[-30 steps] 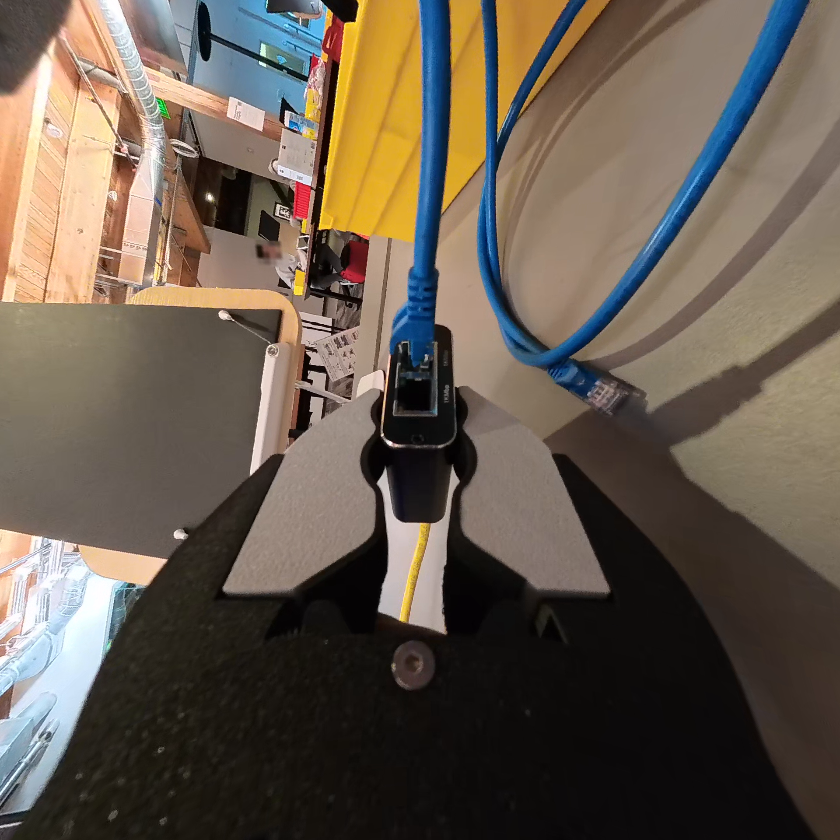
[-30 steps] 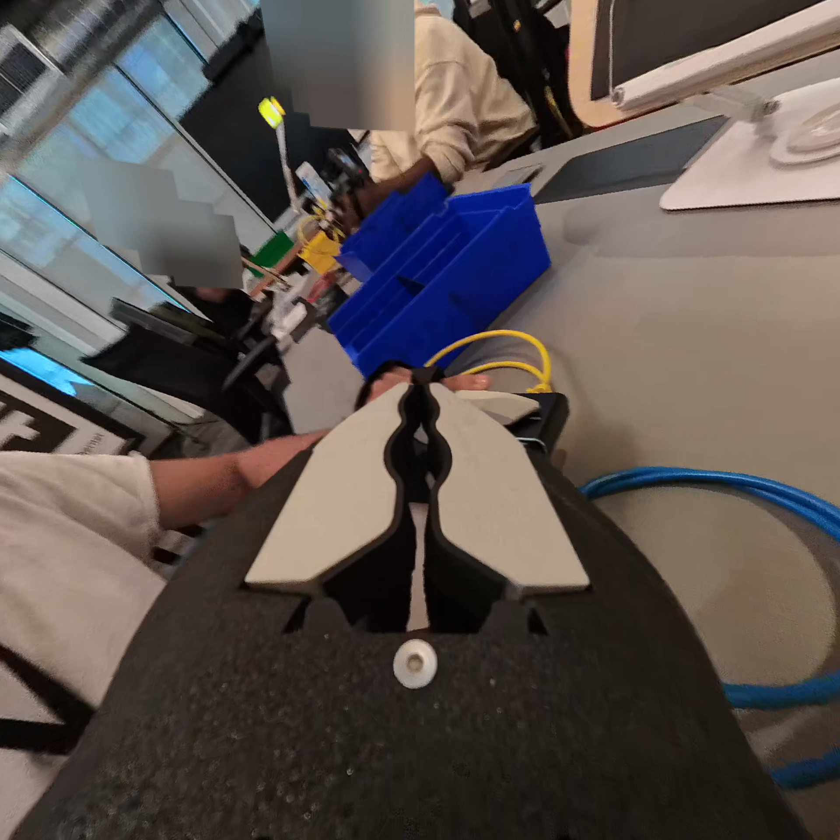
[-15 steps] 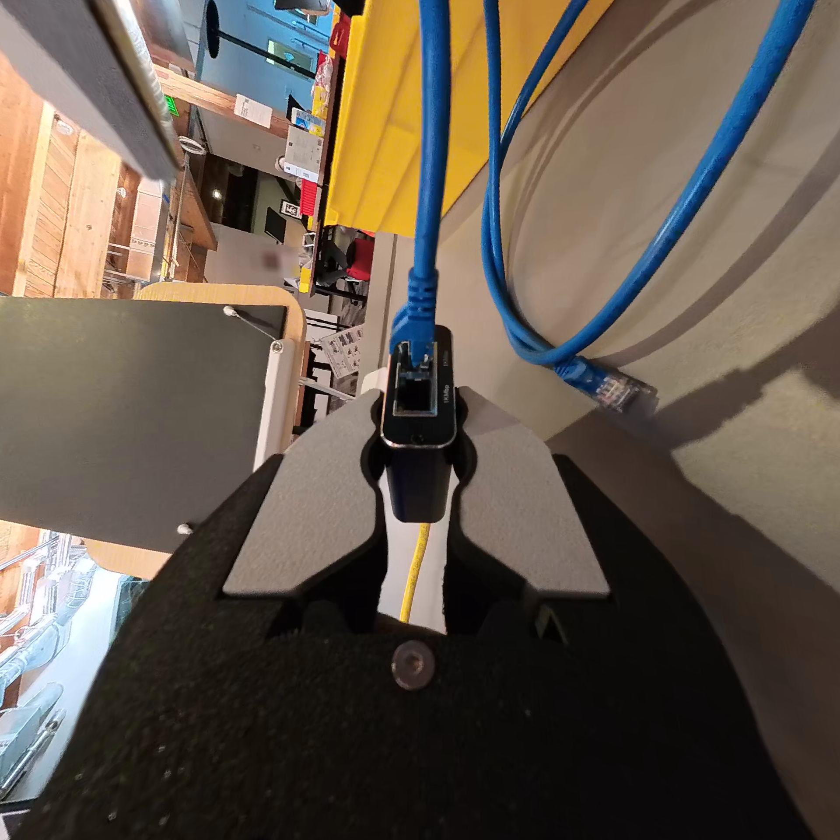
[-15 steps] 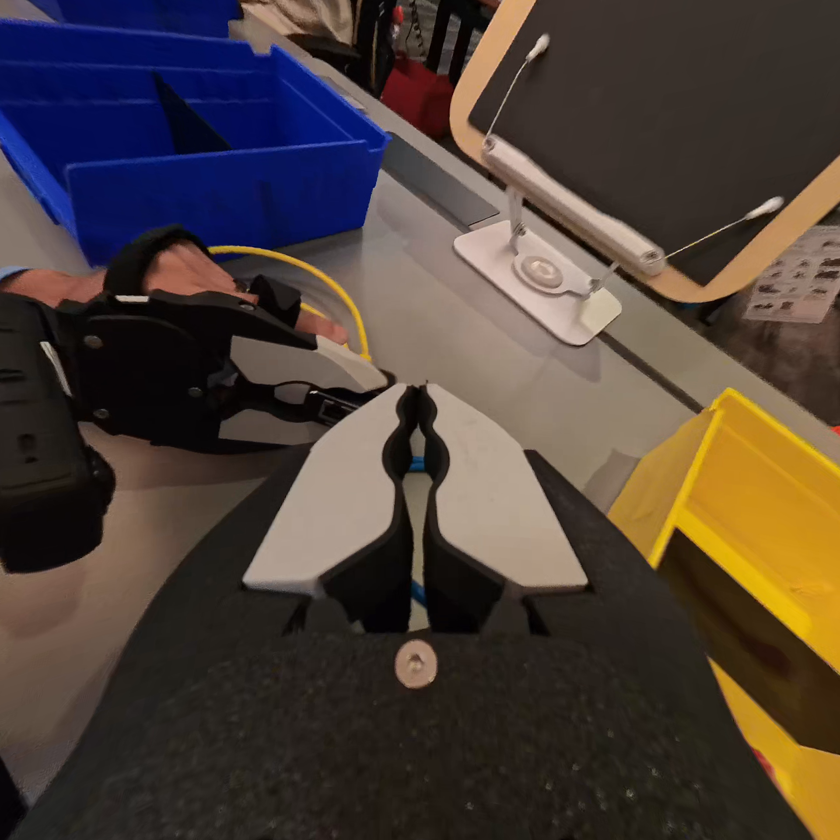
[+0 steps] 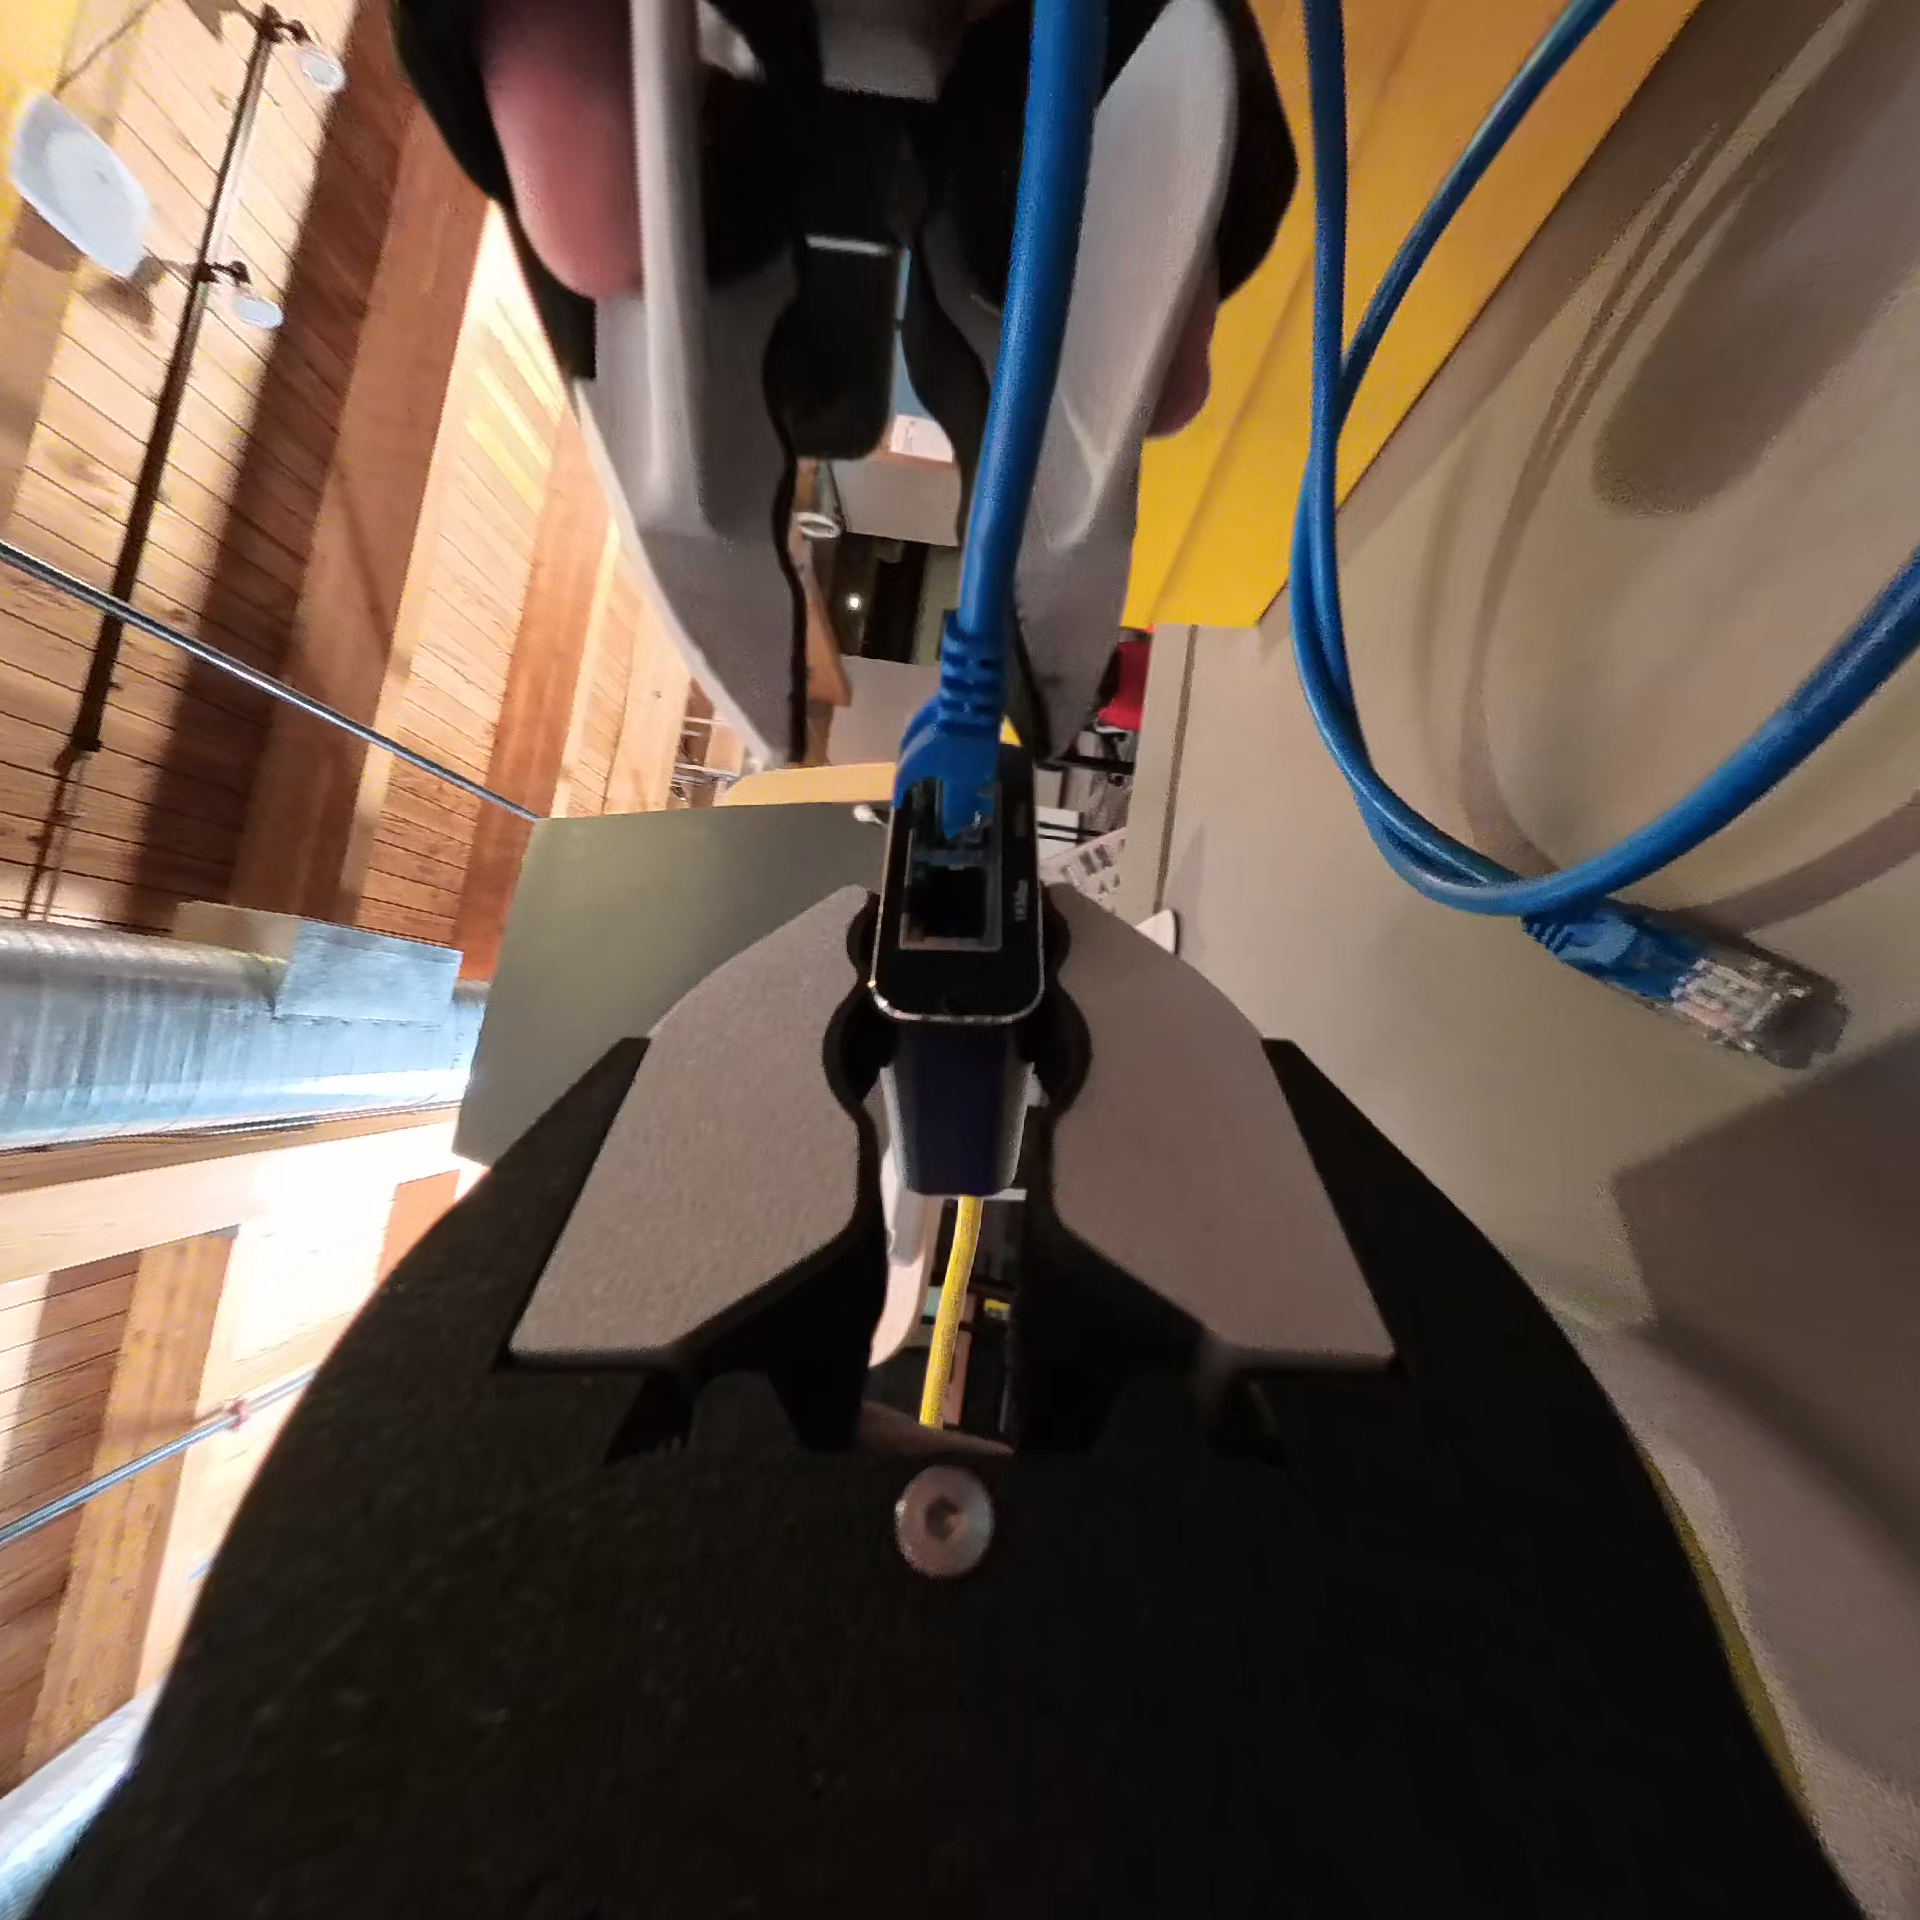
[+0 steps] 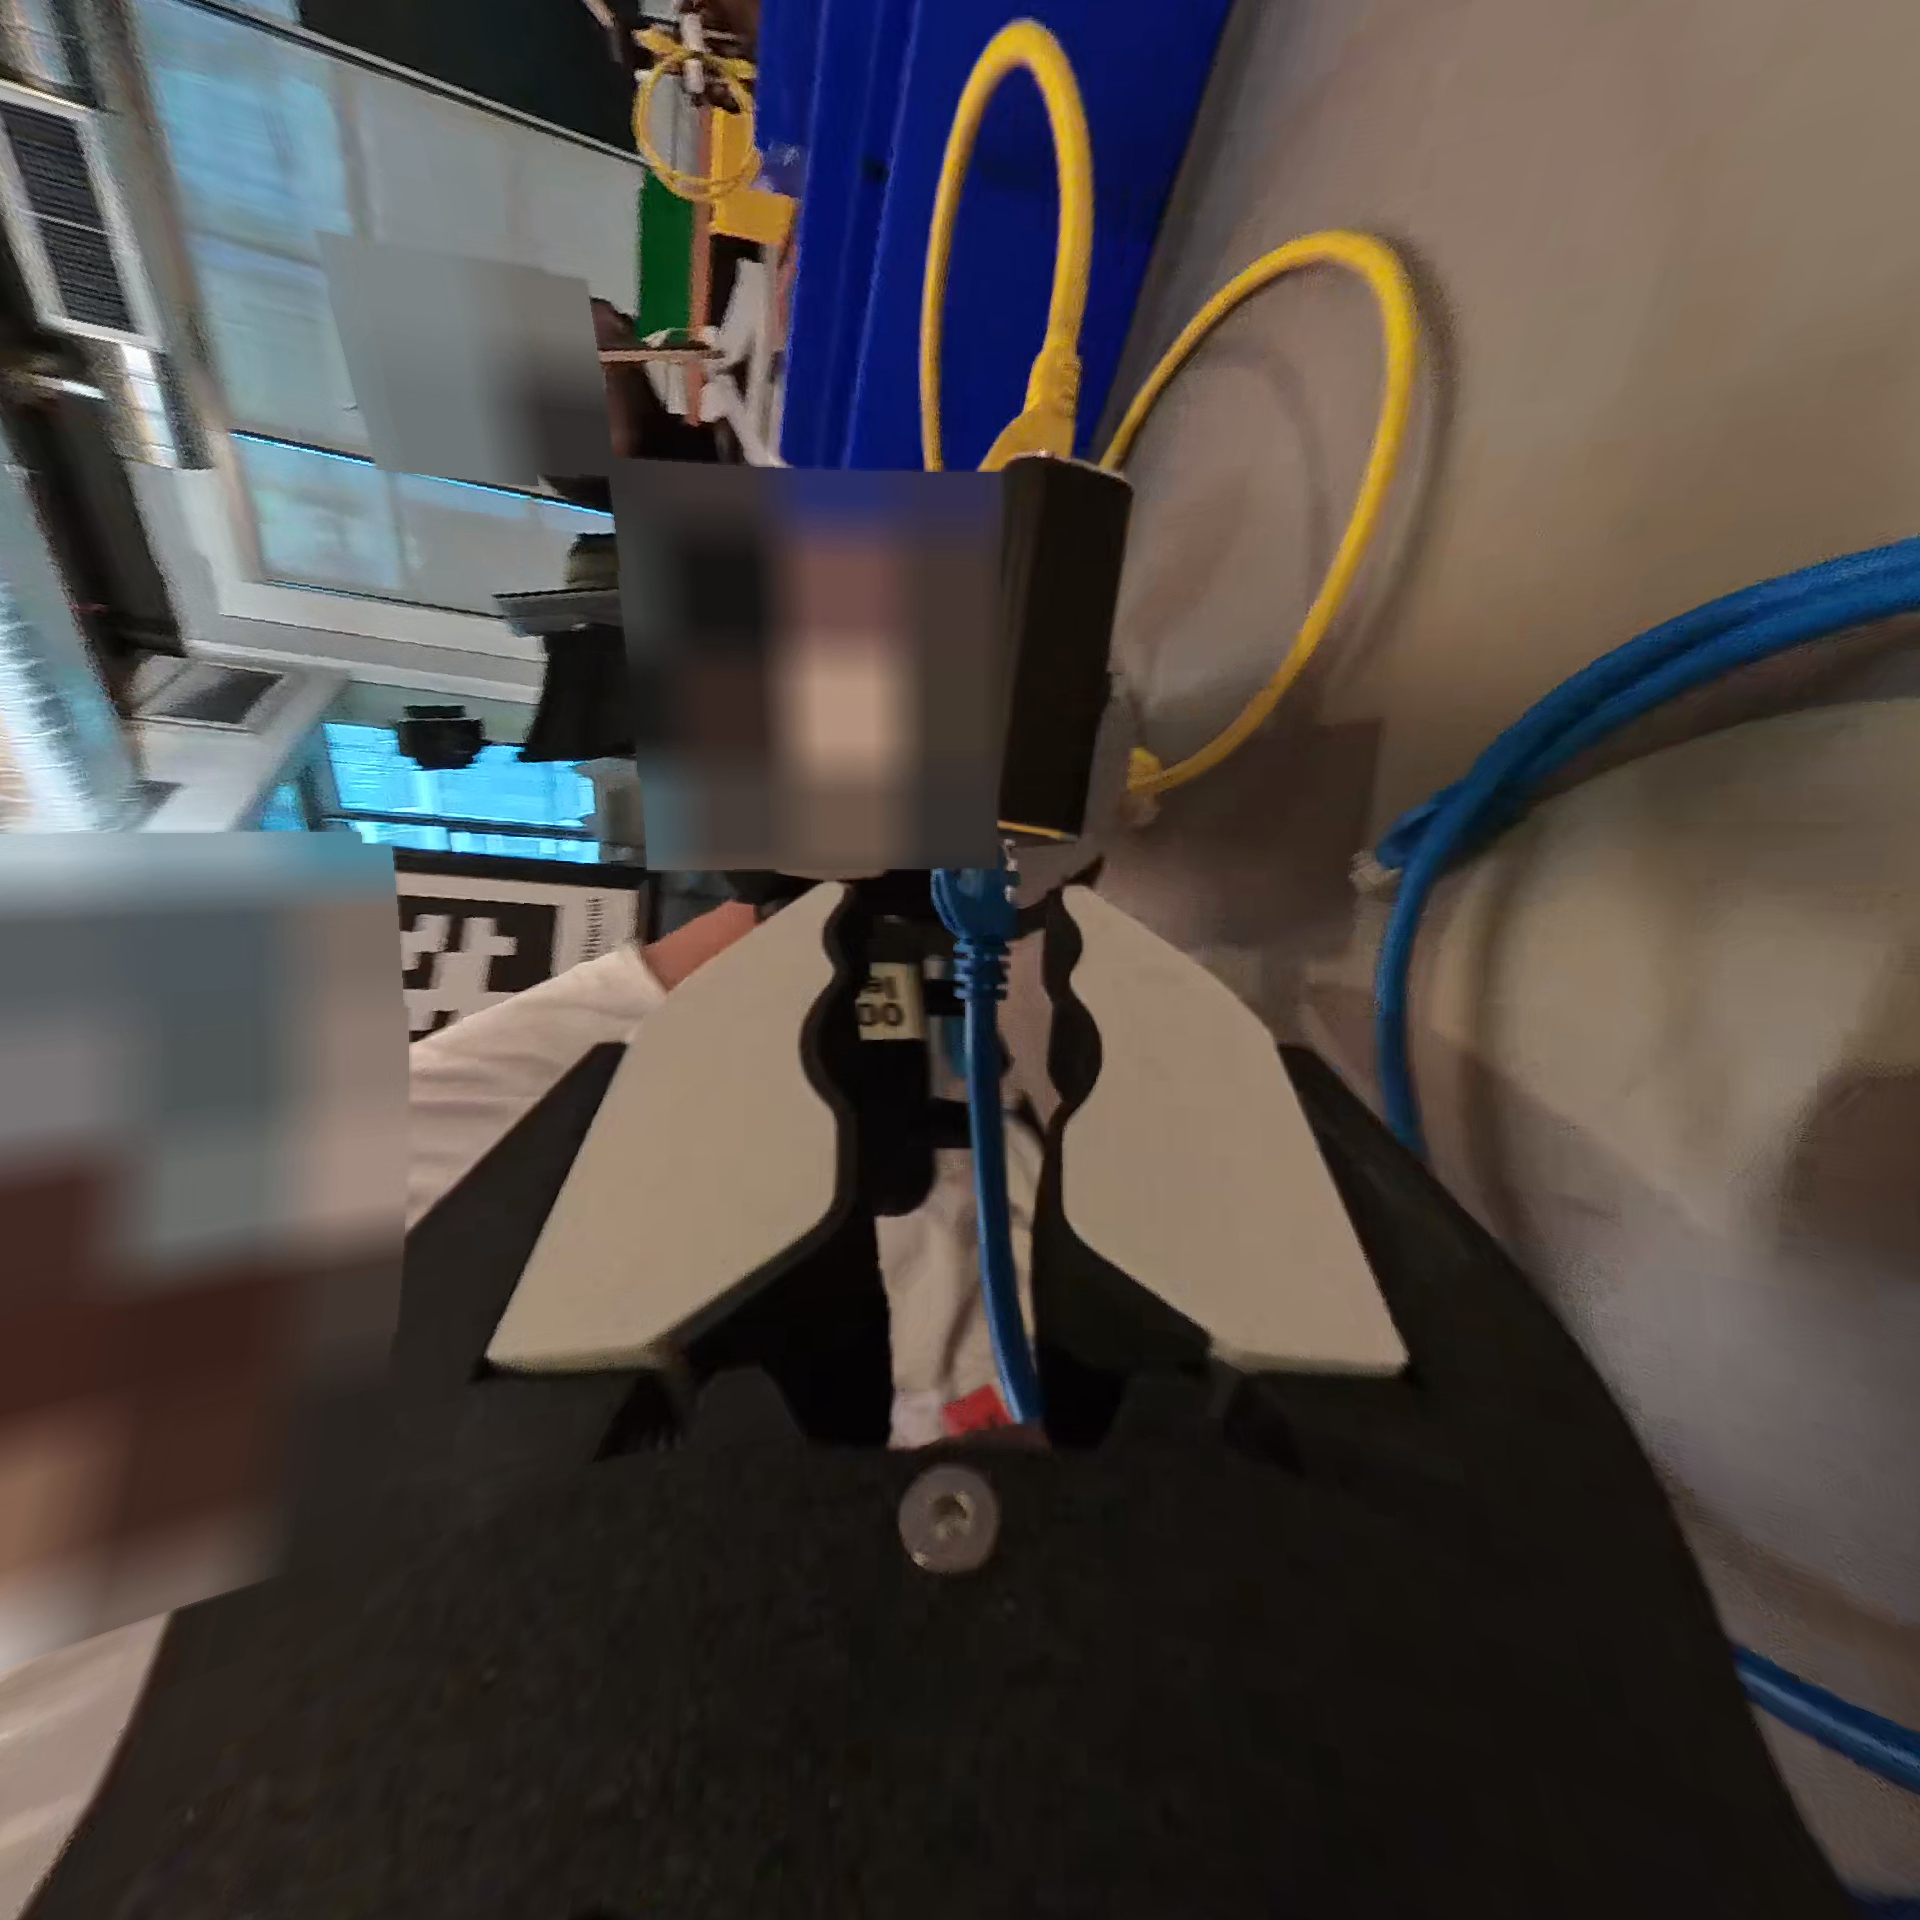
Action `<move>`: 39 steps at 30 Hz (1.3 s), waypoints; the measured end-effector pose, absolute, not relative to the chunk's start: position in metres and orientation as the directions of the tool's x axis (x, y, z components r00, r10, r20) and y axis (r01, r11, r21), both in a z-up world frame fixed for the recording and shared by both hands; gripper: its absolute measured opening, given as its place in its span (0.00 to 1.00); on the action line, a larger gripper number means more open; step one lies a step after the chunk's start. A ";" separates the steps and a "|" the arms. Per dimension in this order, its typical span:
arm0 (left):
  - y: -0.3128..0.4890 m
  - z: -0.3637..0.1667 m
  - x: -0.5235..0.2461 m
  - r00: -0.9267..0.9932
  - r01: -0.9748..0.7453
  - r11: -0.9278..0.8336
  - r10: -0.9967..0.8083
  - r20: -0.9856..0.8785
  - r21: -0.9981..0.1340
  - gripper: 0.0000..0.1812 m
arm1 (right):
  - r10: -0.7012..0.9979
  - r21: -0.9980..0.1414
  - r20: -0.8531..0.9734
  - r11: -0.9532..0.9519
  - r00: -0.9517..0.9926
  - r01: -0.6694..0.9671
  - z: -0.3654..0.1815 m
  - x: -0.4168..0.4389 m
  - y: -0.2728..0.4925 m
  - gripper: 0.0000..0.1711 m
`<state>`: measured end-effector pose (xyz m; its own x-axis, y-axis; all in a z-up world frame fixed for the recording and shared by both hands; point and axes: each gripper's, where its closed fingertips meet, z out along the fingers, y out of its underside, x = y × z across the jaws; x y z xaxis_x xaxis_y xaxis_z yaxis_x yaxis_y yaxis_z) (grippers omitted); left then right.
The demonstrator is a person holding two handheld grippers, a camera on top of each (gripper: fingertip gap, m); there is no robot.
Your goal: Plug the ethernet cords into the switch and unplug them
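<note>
Beside the switch (image 5: 958, 940), loose blue cord (image 5: 1621, 727) and yellow bin (image 5: 1382, 343).

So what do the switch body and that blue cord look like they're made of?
The switch looks like hard plastic: dark body, glossy black port face that catches a bright line of light along its edge; metal can't be ruled out. The blue cord looks like a soft rubbery or vinyl jacket, matte and freely bending, with a ribbed moulded boot at the plug.

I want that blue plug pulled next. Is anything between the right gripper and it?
Nothing visible: the open right gripper straddles the blue cord, its tips beside the blue plug seated in the switch.
</note>
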<state>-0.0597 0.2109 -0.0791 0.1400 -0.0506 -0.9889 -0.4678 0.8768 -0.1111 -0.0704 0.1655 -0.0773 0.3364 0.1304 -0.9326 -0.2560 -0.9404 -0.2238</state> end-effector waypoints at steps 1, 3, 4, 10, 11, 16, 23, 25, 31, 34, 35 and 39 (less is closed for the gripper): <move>0.210 -0.078 -0.060 0.145 -0.469 0.877 -0.040 -0.989 -0.105 0.14 | 0.120 -0.203 -0.944 -0.946 0.308 -0.254 -0.076 -0.074 0.165 0.18; 0.211 -0.078 -0.060 0.149 -0.475 0.874 -0.036 -0.988 -0.103 0.14 | 0.116 -0.195 -0.951 -0.945 0.286 -0.263 -0.076 -0.077 0.167 0.16; 0.211 -0.076 -0.061 0.158 -0.475 0.874 -0.033 -0.987 -0.105 0.14 | 0.122 -0.202 -0.949 -0.943 0.291 -0.265 -0.078 -0.077 0.167 0.12; 0.211 -0.079 -0.060 0.145 -0.484 0.871 -0.012 -0.989 -0.082 0.14 | 0.096 -0.153 -0.980 -0.923 0.173 -0.352 -0.081 -0.075 0.174 0.10; 0.211 -0.079 -0.060 0.144 -0.483 0.872 -0.015 -0.989 -0.084 0.14 | 0.093 -0.145 -0.983 -0.923 0.161 -0.356 -0.082 -0.075 0.174 0.10; 0.213 -0.083 -0.059 0.132 -0.492 0.867 -0.015 -0.991 -0.079 0.14 | 0.133 -0.188 -0.976 -0.914 0.174 -0.359 -0.086 -0.074 0.174 0.09; 0.217 -0.088 -0.058 0.115 -0.493 0.867 -0.018 -0.993 -0.072 0.14 | 0.165 -0.224 -0.967 -0.910 0.192 -0.348 -0.092 -0.075 0.172 0.08; 0.217 -0.089 -0.058 0.110 -0.491 0.869 -0.015 -0.994 -0.067 0.14 | 0.159 -0.220 -0.968 -0.911 0.196 -0.348 -0.093 -0.074 0.171 0.09; 0.218 -0.088 -0.057 0.101 -0.495 0.867 -0.002 -0.995 -0.052 0.14 | 0.157 -0.220 -0.967 -0.913 0.200 -0.343 -0.093 -0.074 0.170 0.08; 0.219 -0.086 -0.060 0.103 -0.524 0.851 0.016 -0.995 -0.040 0.14 | 0.164 -0.226 -0.966 -0.911 0.200 -0.344 -0.092 -0.076 0.174 0.08; 0.219 -0.086 -0.060 0.099 -0.535 0.844 0.020 -0.995 -0.036 0.13 | 0.172 -0.242 -0.960 -0.907 0.221 -0.346 -0.093 -0.075 0.176 0.08; 0.218 -0.088 -0.058 0.102 -0.507 0.861 -0.002 -0.995 -0.053 0.14 | 0.173 -0.246 -0.955 -0.914 0.240 -0.322 -0.094 -0.075 0.174 0.08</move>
